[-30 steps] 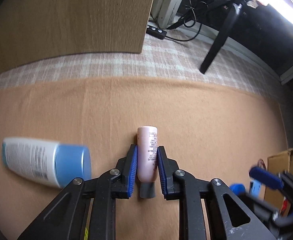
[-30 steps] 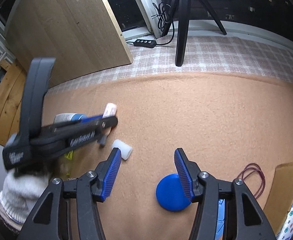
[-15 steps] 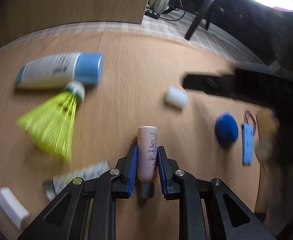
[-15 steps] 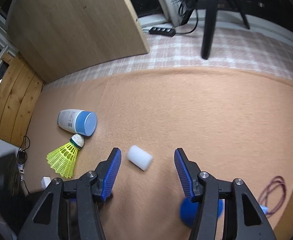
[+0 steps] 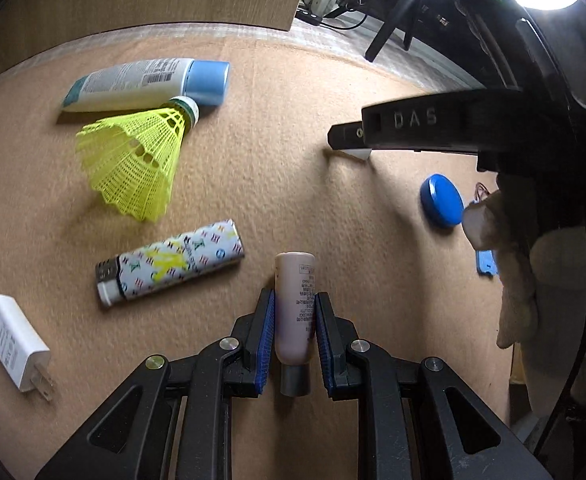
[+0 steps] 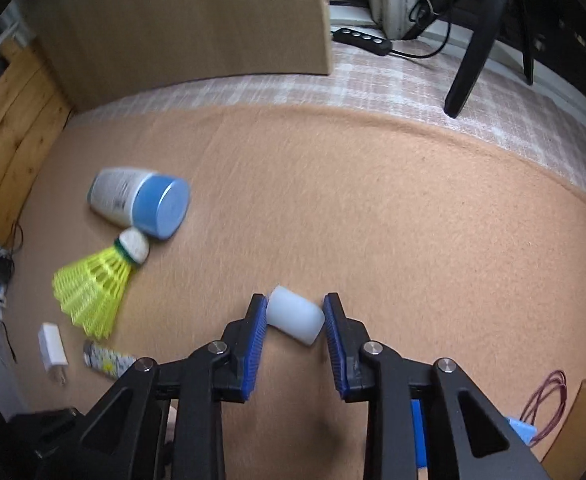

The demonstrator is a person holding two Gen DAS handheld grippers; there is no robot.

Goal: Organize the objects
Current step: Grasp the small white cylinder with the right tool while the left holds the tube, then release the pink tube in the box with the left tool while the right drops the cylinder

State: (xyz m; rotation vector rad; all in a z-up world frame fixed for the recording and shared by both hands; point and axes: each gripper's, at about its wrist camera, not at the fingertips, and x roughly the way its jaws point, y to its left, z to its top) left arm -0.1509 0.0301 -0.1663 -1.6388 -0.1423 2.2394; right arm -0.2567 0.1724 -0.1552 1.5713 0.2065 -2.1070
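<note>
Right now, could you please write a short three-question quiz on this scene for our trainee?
1. True or false: the left gripper holds a pink tube.
2. What lies between the right gripper's closing fingers? A) blue lid B) white cylinder C) charger
3. Which object touches the yellow shuttlecock's cork end?

Key: 1 true; 2 B; 3 the blue-capped bottle.

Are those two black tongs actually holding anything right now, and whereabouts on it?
The left tongs grip a small pink bottle around its body, just above the grey cap. The right tongs are closing on a white cap, across its sides.
</note>
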